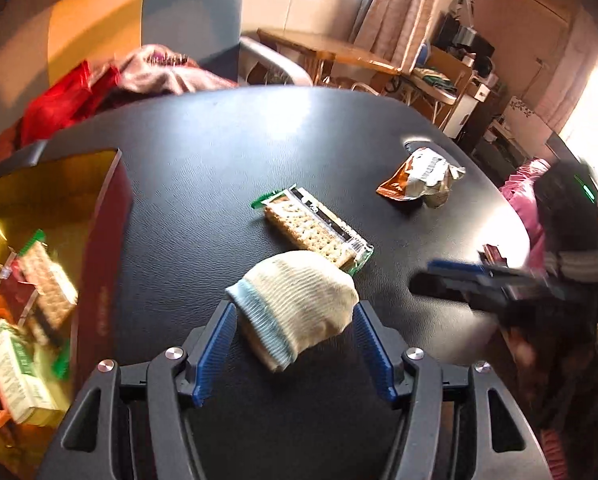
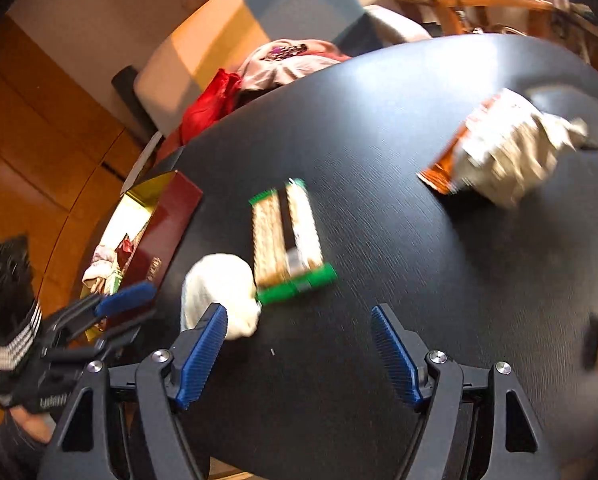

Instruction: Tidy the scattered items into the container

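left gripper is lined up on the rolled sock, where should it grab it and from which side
Grip the rolled sock across its thick middle, coming straight on from the near side, where the left gripper already has open fingers either side of it. The soft bundle lies crosswise to the fingers, cuff toward the box. Stay low on the near part: its far end touches the cracker pack.

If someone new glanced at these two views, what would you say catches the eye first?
Probably the rolled cream sock, lying on the black table between the open jaws of the left gripper. Just beyond it lies a green-ended cracker packet, with a crumpled orange snack bag farther right. At far left stands the red, gold-lined box, already holding snacks.
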Tool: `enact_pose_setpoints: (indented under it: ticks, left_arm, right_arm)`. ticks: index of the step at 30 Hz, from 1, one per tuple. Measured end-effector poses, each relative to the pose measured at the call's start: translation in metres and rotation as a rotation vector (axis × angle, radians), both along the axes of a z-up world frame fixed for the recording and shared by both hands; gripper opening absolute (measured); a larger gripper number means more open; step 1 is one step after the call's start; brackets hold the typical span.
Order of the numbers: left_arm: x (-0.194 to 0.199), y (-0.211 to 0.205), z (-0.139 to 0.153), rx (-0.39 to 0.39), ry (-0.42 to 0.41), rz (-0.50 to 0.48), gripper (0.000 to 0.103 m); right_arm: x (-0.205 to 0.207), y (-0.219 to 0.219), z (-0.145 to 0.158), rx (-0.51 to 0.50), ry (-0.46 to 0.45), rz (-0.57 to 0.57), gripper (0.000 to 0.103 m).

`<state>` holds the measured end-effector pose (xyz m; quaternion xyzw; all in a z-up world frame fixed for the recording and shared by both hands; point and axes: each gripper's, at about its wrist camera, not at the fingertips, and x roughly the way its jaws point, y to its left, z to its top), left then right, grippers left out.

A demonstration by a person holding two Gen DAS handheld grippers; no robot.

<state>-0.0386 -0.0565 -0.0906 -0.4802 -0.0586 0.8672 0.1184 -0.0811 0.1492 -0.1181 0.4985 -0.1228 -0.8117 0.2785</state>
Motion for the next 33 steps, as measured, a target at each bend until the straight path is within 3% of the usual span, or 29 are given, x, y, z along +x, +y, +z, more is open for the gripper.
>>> enact_pose_setpoints:
  ticks: [5, 10, 15, 16, 18, 19, 22, 23, 33]
  left_arm:
    - [-0.020, 0.010, -0.012, 0.003, -0.053, 0.026, 0.062]
    - [-0.031, 0.020, -0.018, -0.024, -0.050, 0.034, 0.064]
    - [-0.041, 0.020, -0.023, -0.004, -0.061, 0.060, 0.068]
    - [-0.043, 0.020, -0.024, -0.005, -0.058, 0.063, 0.069]
    - [-0.047, 0.017, -0.031, 0.025, -0.076, 0.070, 0.084]
    - [-0.048, 0.016, -0.035, 0.044, -0.088, 0.074, 0.084]
    - [-0.052, 0.013, -0.043, 0.088, -0.110, 0.076, 0.075]
    - [-0.049, 0.014, -0.042, 0.079, -0.096, 0.067, 0.065]
    - [-0.012, -0.004, -0.034, 0.037, -0.039, 0.067, 0.060]
  right_arm:
    - [0.006, 0.011, 0.001, -0.009, 0.001, -0.043, 0.075]
    - [0.004, 0.013, 0.000, -0.005, 0.002, -0.061, 0.075]
    - [0.003, 0.016, -0.003, 0.010, 0.004, -0.074, 0.075]
    - [0.003, 0.017, -0.003, 0.011, 0.004, -0.077, 0.075]
    - [0.003, 0.018, -0.004, 0.012, -0.001, -0.083, 0.075]
    - [0.003, 0.019, -0.005, 0.015, -0.004, -0.086, 0.075]
    - [0.004, 0.019, -0.006, 0.016, -0.008, -0.091, 0.075]
    - [0.005, 0.019, -0.006, 0.019, -0.007, -0.091, 0.075]
    - [0.001, 0.008, 0.001, 0.050, 0.026, -0.065, 0.076]
